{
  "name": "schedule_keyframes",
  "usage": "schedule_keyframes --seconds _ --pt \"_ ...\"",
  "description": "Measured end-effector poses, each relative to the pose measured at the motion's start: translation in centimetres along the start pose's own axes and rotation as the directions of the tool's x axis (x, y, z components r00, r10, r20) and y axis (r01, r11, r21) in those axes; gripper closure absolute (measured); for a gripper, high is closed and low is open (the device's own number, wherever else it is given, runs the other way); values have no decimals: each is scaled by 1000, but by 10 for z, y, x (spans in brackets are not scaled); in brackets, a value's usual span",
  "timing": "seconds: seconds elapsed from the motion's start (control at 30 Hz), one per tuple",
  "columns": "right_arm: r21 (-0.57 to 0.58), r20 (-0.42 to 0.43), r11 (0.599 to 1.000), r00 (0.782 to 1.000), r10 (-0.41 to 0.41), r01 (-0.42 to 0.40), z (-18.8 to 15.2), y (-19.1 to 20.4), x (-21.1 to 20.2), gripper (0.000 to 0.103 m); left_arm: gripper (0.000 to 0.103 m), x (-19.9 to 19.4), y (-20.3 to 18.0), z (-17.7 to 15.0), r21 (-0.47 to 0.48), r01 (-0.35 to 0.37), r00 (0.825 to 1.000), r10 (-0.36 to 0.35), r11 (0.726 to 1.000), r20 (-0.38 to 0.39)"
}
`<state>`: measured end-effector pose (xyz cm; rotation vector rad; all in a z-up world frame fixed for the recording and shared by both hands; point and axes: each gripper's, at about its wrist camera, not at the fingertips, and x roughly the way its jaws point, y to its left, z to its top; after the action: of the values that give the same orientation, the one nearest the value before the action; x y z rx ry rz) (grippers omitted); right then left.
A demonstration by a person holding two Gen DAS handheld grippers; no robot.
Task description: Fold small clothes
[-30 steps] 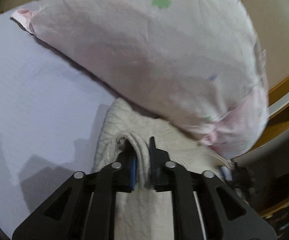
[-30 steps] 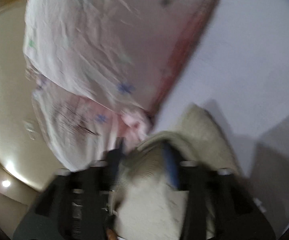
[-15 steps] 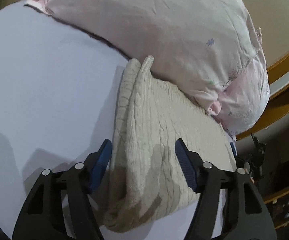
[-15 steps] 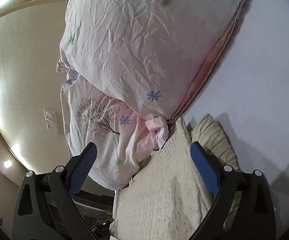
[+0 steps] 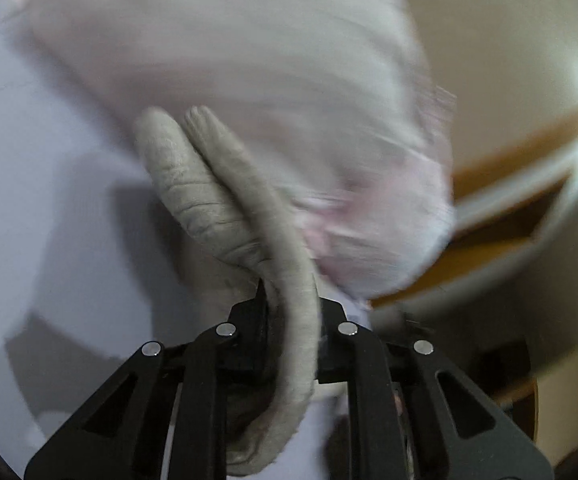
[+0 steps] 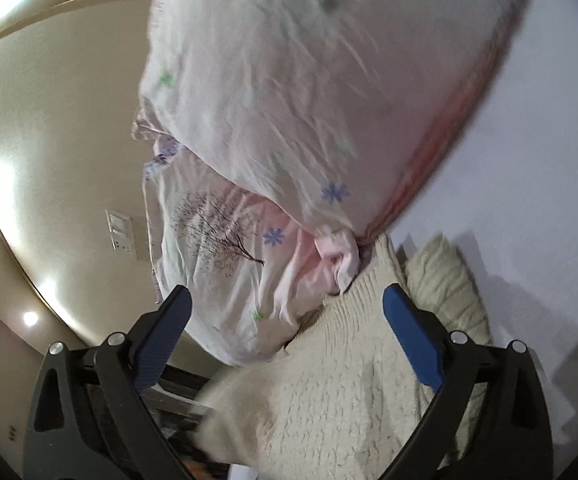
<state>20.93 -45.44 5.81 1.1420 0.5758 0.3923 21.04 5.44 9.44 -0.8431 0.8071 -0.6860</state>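
Mid-fold, judging by the doubled knit. Left gripper (image 5: 289,312) clamped tight on a thick edge of the cream sweater (image 5: 225,200), lifting it off the sheet (image 5: 49,160). Right gripper (image 6: 285,332) spread wide, holding nothing, poised over the sweater's body. Next, likely: carry the pinched edge across, clear of the pillow (image 6: 289,100) beyond.

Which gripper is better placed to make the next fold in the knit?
Probably the left gripper: it is already shut on a fold of the knit. The right gripper is open, holding nothing.
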Motion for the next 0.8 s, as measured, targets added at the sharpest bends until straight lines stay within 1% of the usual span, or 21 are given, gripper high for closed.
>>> schedule_keyframes --seconds 0.03,0.07,0.1,0.13,0.2,0.23,0.27,0.3,0.33,0.37,0.4,0.43,0.47,0.5,0.53,0.57,0.6,0.67,0.7,0.73,0.8 --pt "-37 18 999 1000 -24 24 3 6 -6 7 87 12 -15 -1 30 25 1000 -24 999 -15" --pt "-64 31 997 998 -47 49 6 9 -10 7 87 40 -41 -8 81 72 996 -67 994 -60" --pt "-81 43 994 997 -64 67 8 11 -14 7 87 64 -58 -16 112 101 991 -90 989 -104" --pt "-102 56 991 995 -84 89 10 12 -17 7 87 95 -74 -27 149 123 982 -99 981 -161" --pt "-132 78 979 986 -147 156 19 11 -24 7 87 164 -94 -57 209 121 958 -59 970 -280" --pt "-135 78 976 984 -161 171 21 10 -26 7 87 207 -100 -78 229 108 928 -15 967 -373" --pt "-129 74 972 980 -186 194 26 6 -29 7 87 228 -102 -90 230 104 903 5 968 -430" --pt "-122 67 972 978 -196 203 28 3 -30 7 87 241 -103 -99 215 110 881 5 970 -473" --pt "-114 53 972 978 -201 206 30 0 -30 7 87 247 -105 -109 182 159 856 -44 970 -515" --pt "-105 28 974 980 -199 201 31 -1 -30 7 83 242 -109 -110 184 188 858 -70 965 -510" --pt "-102 -3 975 980 -197 196 32 -1 -27 7 80 231 -113 -107 203 213 870 -91 956 -484" --pt "-105 -38 975 979 -200 195 31 -1 -23 5 80 215 -115 -101 215 240 885 -122 947 -450" --pt "-115 -90 971 972 -218 208 29 1 -16 3 68 191 -112 -90 220 250 910 -151 943 -386" --pt "-125 -129 967 963 -237 221 26 1 -8 2 45 171 -107 -82 229 214 938 -134 949 -321" --pt "-136 -173 962 951 -258 236 23 1 0 2 36 151 -100 -74 240 149 965 -89 959 -246" --pt "-146 -225 954 930 -289 261 19 0 11 2 32 131 -91 -65 258 38 987 3 965 -158" --pt "-151 -252 949 917 -309 278 16 -1 17 2 32 120 -83 -61 277 -31 990 68 960 -126" --pt "-164 -283 932 890 -359 324 11 -6 26 2 32 115 -67 -59 272 -129 979 166 954 -117" --pt "-173 -289 922 877 -383 346 10 -9 29 2 32 117 -58 -62 259 -165 969 206 952 -138" --pt "-178 -290 915 869 -401 362 9 -10 31 2 32 123 -49 -67 251 -199 953 247 947 -176" --pt "-195 -287 896 851 -440 398 7 -12 33 2 30 132 -41 -72 260 -232 932 291 937 -215"
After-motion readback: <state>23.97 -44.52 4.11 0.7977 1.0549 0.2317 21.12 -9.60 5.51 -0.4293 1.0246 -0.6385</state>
